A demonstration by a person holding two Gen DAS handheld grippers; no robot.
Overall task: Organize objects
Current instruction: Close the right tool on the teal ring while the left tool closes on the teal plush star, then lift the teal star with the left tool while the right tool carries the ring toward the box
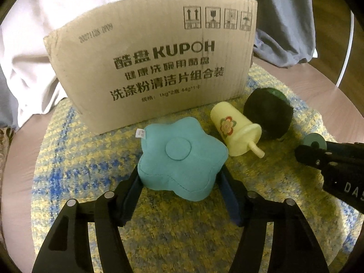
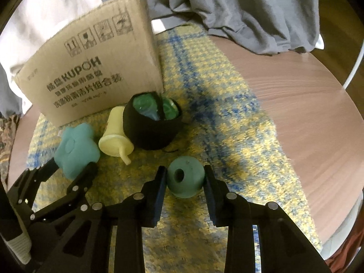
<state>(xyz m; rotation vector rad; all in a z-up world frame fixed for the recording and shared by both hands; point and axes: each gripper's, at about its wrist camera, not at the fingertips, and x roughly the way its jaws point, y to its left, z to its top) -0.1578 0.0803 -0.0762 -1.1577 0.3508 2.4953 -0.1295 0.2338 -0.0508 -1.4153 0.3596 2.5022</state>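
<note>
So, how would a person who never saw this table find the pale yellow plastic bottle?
Start at the tall cardboard box. Before its right end, the pale yellow plastic bottle lies between the teal flower-shaped cushion and a black round pouch. Only it has a spout and flower sticker.

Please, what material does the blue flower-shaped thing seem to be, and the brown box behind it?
Flower cushion: probably stuffed fabric, matte; stitched seams and a sewn label show. Box: corrugated cardboard, dull brown, with printed text and a creased, worn top edge.
</note>
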